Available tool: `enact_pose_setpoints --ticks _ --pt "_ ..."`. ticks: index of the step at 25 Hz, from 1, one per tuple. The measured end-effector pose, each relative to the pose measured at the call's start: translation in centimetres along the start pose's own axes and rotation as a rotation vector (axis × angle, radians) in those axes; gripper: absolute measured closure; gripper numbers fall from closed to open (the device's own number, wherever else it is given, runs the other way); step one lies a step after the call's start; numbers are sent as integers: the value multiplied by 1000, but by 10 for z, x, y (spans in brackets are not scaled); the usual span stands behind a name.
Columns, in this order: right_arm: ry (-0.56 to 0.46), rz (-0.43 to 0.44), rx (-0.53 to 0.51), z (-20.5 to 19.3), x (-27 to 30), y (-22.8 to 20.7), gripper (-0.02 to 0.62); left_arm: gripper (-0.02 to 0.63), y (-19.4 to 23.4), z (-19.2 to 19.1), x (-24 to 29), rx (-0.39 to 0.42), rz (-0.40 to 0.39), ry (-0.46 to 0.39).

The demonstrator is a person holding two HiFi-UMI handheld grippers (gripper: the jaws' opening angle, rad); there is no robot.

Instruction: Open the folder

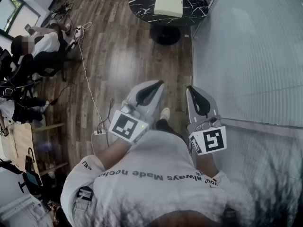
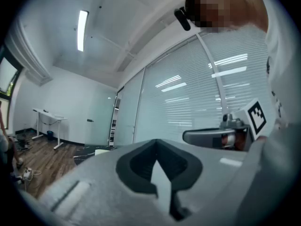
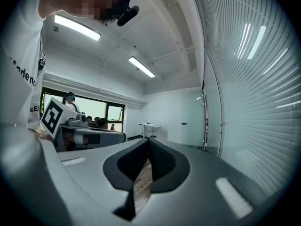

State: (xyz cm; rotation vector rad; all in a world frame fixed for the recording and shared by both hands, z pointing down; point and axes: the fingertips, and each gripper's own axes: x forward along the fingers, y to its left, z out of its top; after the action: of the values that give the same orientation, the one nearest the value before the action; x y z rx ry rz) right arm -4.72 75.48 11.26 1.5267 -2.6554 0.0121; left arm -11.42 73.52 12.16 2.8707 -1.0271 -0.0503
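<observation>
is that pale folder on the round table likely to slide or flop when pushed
The folder looks thick and square-edged, so probably fairly stiff, not floppy. It lies flat on the glossy table, so it may slide when pushed. Tipping or rolling seems unlikely.

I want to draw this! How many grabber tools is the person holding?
2. The left gripper is held out over the wooden floor, jaws together and empty. The right gripper is beside it, nearer the blinds, also shut and empty. None seem hidden.
</observation>
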Motion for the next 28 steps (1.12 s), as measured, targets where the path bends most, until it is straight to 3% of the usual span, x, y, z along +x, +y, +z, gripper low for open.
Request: enact_pose_setpoints --ticks 7,19,28 --pt "-27 -10 9 2 1 -23 592 604 -4 0 25 -8 8 2" --pt "-35 -6 24 -3 22 -104 594 603 5 -2 107 -4 10 4" --pt "-20 29 18 -5 48 -136 594 603 29 -7 137 -18 61 5"
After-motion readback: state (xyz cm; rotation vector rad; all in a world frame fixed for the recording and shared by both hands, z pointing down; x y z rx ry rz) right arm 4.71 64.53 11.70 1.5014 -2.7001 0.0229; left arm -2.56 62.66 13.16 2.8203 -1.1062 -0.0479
